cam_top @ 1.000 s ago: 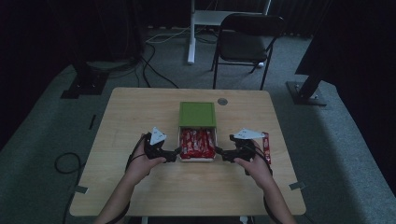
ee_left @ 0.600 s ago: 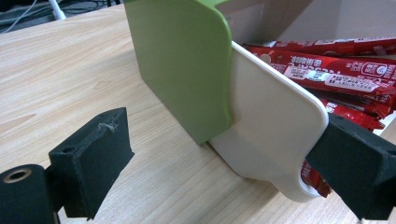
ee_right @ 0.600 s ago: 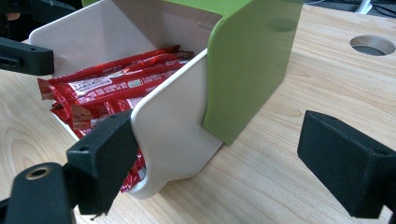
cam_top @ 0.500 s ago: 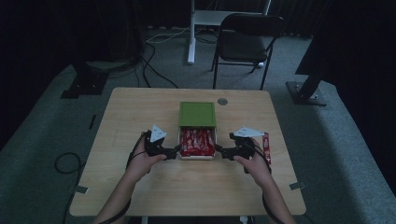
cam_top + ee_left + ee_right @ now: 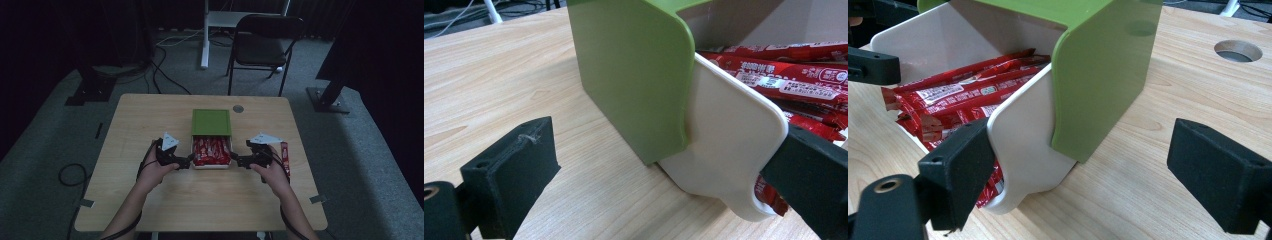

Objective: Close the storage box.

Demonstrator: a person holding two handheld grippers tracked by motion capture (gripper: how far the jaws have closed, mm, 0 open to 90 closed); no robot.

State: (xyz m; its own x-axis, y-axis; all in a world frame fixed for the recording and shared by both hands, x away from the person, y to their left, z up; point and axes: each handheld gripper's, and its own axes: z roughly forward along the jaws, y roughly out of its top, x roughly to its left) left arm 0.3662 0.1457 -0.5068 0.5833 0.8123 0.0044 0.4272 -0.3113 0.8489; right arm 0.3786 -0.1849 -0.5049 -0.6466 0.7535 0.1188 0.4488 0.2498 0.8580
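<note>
White tray (image 5: 211,166) (half under green lid (image 5: 211,121)) holds red bars (image 5: 212,151); both hand-held grippers wide.

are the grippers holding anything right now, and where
Nothing is clamped. Each open hand-held gripper, left and right, straddles a side wall of the white tray of red bars; the left's jaws have just opened.

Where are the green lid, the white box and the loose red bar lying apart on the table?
green lid (image 5: 211,121), high view, middle of its top.
white box (image 5: 1023,140), right gripper view, its outer side wall.
loose red bar (image 5: 285,154), high view, middle of its wrapper.
</note>
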